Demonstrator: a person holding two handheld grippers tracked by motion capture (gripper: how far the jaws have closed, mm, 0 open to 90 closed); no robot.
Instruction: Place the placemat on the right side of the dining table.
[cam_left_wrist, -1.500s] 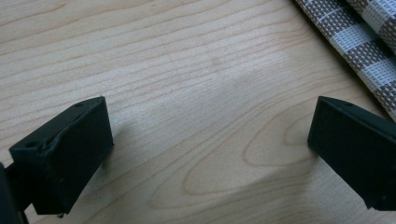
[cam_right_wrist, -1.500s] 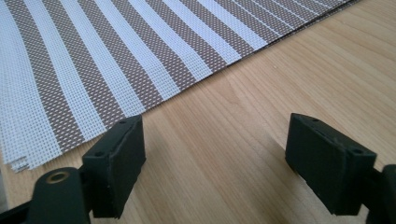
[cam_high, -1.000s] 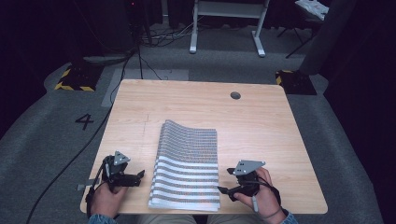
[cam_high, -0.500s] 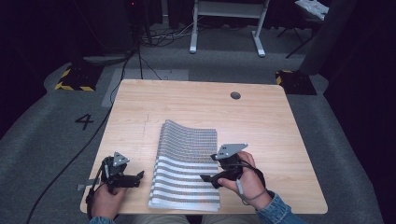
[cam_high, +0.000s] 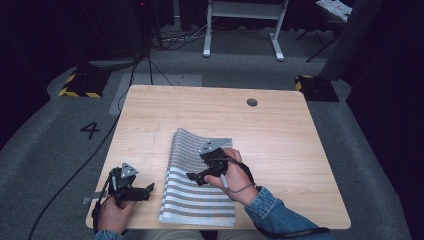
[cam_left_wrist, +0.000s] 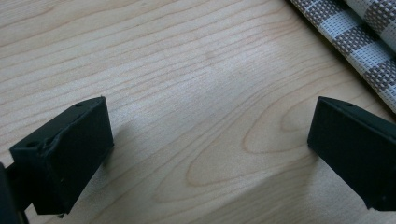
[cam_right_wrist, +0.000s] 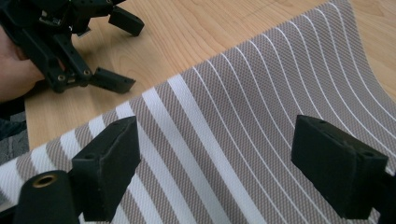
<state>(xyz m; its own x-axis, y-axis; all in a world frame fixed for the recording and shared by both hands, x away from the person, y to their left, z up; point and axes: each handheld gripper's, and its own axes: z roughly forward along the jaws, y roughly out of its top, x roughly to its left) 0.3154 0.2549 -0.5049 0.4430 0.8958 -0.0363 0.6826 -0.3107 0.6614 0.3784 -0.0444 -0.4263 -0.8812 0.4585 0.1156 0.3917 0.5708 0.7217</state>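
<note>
1. The striped placemat (cam_high: 197, 180) is lying flat near the front edge of the table (cam_high: 280, 130), a little left of the middle. Its far end is curling up slightly, probably because it was rolled or is folded there. In the left gripper view a corner seems to be showing two layers, so it may be doubled, but I cannot tell for sure.
2. The right gripper (cam_high: 196, 177) is hovering over the middle of the placemat. Its jaws are standing wide apart and are holding nothing; in the right gripper view the stripes are passing between them (cam_right_wrist: 215, 163). I judge it is reaching here to take hold of the cloth, and the wide opening is giving room to pinch it.
3. The left gripper (cam_high: 147, 190) is resting low over the bare wood just beside the placemat's left edge. Its jaws are also wide open and empty (cam_left_wrist: 205, 154). It is probably waiting there to catch that edge.
4. The person's hands are coming in from the front edge, so both tools are staying close to the near side.
</note>
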